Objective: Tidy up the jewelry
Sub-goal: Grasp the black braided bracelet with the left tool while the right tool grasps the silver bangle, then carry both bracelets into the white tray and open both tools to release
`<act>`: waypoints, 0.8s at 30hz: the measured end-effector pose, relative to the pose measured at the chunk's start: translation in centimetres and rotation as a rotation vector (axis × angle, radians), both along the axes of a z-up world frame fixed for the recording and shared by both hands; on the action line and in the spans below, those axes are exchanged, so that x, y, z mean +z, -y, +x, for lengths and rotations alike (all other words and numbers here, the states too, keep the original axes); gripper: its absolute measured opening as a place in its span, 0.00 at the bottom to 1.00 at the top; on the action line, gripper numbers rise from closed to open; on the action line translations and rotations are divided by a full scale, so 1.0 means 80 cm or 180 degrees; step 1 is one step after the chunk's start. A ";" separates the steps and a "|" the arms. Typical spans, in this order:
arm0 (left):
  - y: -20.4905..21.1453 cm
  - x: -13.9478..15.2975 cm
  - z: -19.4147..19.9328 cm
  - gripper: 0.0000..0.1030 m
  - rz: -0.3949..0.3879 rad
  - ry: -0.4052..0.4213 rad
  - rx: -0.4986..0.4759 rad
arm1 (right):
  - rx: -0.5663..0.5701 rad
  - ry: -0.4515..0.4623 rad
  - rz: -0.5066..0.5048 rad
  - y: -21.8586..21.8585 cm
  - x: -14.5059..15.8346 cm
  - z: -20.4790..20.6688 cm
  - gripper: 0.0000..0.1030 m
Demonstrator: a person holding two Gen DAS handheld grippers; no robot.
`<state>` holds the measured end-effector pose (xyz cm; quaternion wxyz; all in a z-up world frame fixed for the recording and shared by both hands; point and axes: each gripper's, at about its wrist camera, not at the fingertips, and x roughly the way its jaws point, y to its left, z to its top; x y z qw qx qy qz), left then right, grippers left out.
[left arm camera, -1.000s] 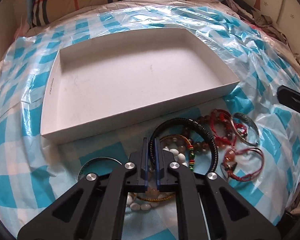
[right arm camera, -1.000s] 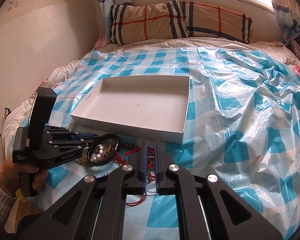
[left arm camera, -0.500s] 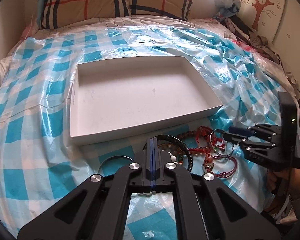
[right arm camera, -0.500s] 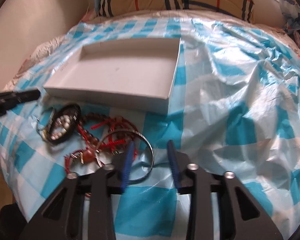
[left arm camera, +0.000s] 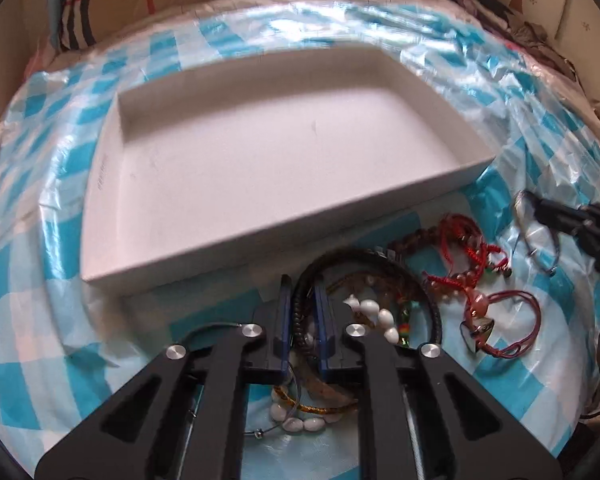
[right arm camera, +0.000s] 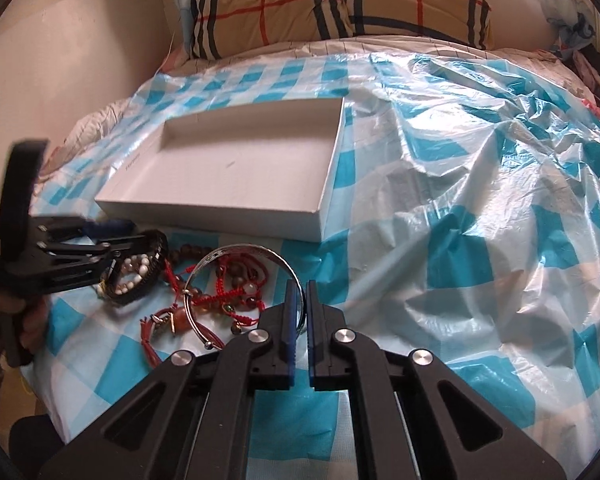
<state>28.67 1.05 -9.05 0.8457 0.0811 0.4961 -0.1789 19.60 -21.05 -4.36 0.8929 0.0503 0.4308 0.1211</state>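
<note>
Jewelry lies in a tangle on a bed spread with a blue-and-white checked plastic sheet (right arm camera: 480, 208), just in front of the near wall of a shallow white cardboard box (right arm camera: 220, 206). A plaid pillow (right arm camera: 332, 4) sits at the head of the bed, beyond the box. The box holds nothing that can be seen.

The left gripper (left arm camera: 300, 300) points steeply down at the left end of the pile. Its jaws have just been opening a little, and the blue pads now stand on either side of a black braided bracelet (left arm camera: 416, 280), pinching its band. Inside that black loop lies a white shell bracelet (left arm camera: 374, 310). To its right are red cord bracelets (left arm camera: 468, 256) with reddish beads.

The right gripper (right arm camera: 299, 304) has just been closing; its jaws are pressed onto the rim of a silver bangle (right arm camera: 236, 250), which rests over the red cords. A thin wire hoop (left arm camera: 212, 326) shows beside the left gripper's finger, partly hidden.
</note>
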 end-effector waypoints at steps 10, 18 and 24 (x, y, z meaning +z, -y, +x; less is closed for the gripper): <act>-0.028 0.065 -0.019 0.06 -0.0483 0.0193 0.0121 | 0.0051 0.0264 0.0157 -0.012 0.040 0.010 0.05; -0.043 0.090 0.027 0.06 -0.0489 0.0418 0.0481 | 0.0045 0.0390 0.0142 -0.042 0.047 0.064 0.05; -0.035 0.075 0.066 0.07 -0.0289 0.0562 0.0796 | -0.0009 0.0402 0.0050 -0.062 0.026 0.116 0.05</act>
